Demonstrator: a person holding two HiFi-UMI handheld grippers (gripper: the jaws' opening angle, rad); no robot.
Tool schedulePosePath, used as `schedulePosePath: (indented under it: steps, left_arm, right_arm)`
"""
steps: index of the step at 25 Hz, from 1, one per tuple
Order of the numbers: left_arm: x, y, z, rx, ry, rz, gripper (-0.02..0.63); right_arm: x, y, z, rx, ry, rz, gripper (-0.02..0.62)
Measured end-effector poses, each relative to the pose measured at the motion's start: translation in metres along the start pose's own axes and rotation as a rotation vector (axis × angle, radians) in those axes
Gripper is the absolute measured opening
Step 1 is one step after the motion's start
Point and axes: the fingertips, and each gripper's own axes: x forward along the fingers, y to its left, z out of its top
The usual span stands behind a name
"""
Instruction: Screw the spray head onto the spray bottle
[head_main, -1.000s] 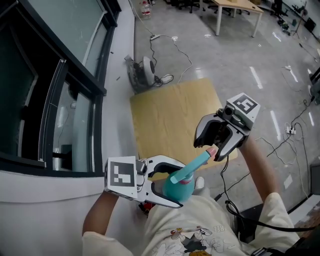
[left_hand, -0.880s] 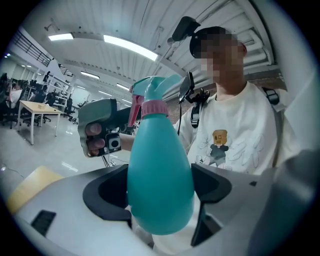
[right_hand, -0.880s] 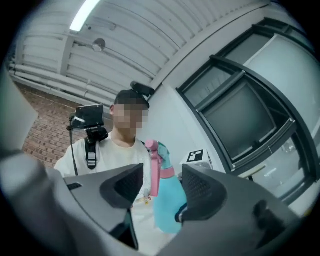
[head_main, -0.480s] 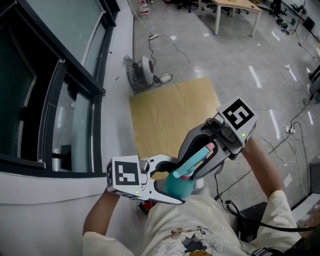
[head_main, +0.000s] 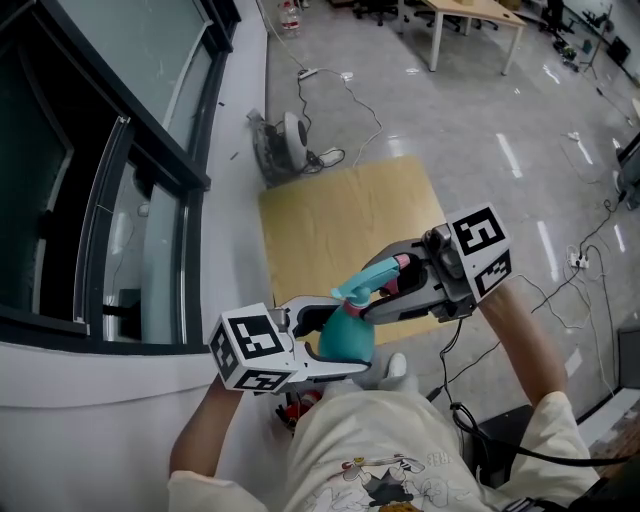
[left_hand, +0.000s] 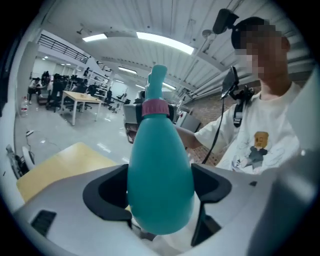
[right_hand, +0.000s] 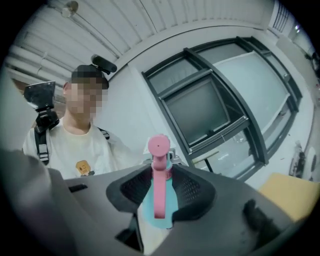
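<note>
Teal spray bottle (left_hand: 160, 185) gripped between jaws, pink collar (left_hand: 154, 108) above

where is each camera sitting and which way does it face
Head view: on the person's head, facing steeply down at the floor and yellow board; shows both forearms, the shirt, the left gripper and right gripper.
Left gripper view: rides the left gripper, looking along jaws clamped on the bottle toward the person's chest.
Right gripper view: rides the right gripper, looking along jaws that have just been closing on the spray head, toward the person and window.
Shared: both gripper views show the shirt.
</note>
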Motion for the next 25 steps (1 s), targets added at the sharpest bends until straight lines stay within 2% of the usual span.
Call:
schedulePosePath:
  steps: [2, 4, 11, 14, 17, 20, 21, 22, 25]
  left_arm:
    - [0.000, 0.014, -0.003, -0.024, 0.008, 0.095, 0.394]
    - [-0.003, 0.033, -0.006, -0.022, 0.025, 0.231, 0.394]
    - [-0.025, 0.086, -0.006, 0.113, 0.058, 0.821, 0.394]
    - [-0.033, 0.097, -0.005, 0.153, 0.061, 0.998, 0.394]
    - [-0.034, 0.098, -0.009, 0.128, 0.036, 1.023, 0.394]
    - [-0.035, 0.096, -0.012, 0.115, 0.016, 0.992, 0.394]
    - [-0.037, 0.096, -0.012, 0.120, 0.015, 0.985, 0.394]
    - [-0.038, 0.096, -0.013, 0.125, 0.015, 0.980, 0.394]
    - [-0.041, 0.095, -0.013, 0.135, 0.015, 0.959, 0.394]
  right_arm:
    - [-0.002, -0.012, -0.003, 0.030, -0.007, -0.087, 0.132]
    - [-0.003, -0.026, -0.004, 0.050, -0.007, -0.189, 0.132]
    - [-0.006, -0.058, -0.002, 0.053, -0.061, -0.535, 0.132]
    - [-0.006, -0.064, -0.001, 0.071, -0.120, -0.655, 0.132]
    - [-0.003, -0.067, -0.004, 0.091, -0.163, -0.716, 0.132]
    - [0.001, -0.066, -0.003, 0.128, -0.200, -0.690, 0.133]
    - [0.003, -0.065, -0.002, 0.134, -0.201, -0.669, 0.150]
    - [0.005, -0.063, -0.001, 0.131, -0.192, -0.650, 0.194]
    - [0.005, -0.053, -0.001, 0.096, -0.105, -0.616, 0.252]
